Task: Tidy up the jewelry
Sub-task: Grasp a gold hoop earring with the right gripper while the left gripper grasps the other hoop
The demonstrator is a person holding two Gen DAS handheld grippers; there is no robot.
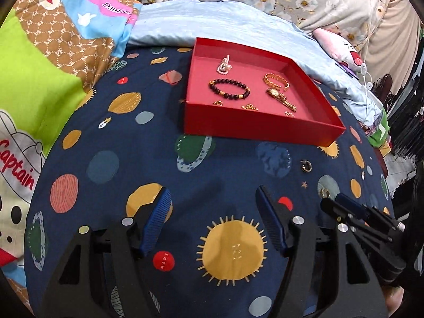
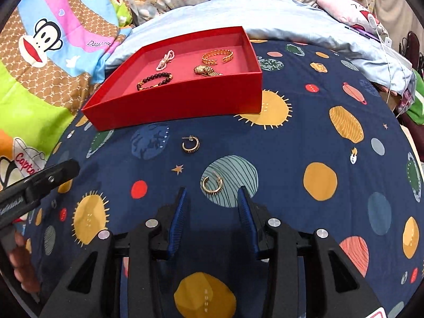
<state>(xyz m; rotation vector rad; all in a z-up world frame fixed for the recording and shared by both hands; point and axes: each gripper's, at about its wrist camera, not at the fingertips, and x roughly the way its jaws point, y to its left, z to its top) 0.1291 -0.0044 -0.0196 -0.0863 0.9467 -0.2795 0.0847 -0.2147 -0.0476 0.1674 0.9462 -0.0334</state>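
A red tray (image 1: 259,127) (image 2: 185,100) sits on the navy planet-print bedspread. It holds a dark bead bracelet (image 1: 229,89) (image 2: 155,80), a pink pearl piece (image 1: 224,65) (image 2: 165,59), a gold bangle (image 1: 275,80) (image 2: 218,56), a gold watch (image 1: 281,96) (image 2: 206,70) and small gold pieces (image 1: 249,106). Two gold hoop earrings lie on the bedspread: one (image 2: 190,144) (image 1: 306,166) nearer the tray, one (image 2: 212,183) (image 1: 324,192) just ahead of my open right gripper (image 2: 213,194). My left gripper (image 1: 213,198) is open and empty.
Cartoon-print quilts (image 1: 39,66) lie at the left. A pale blue pillow (image 1: 238,29) lies behind the tray. A white cable (image 2: 381,39) and clutter sit at the right edge. The left gripper's body (image 2: 34,185) shows at the right view's left edge.
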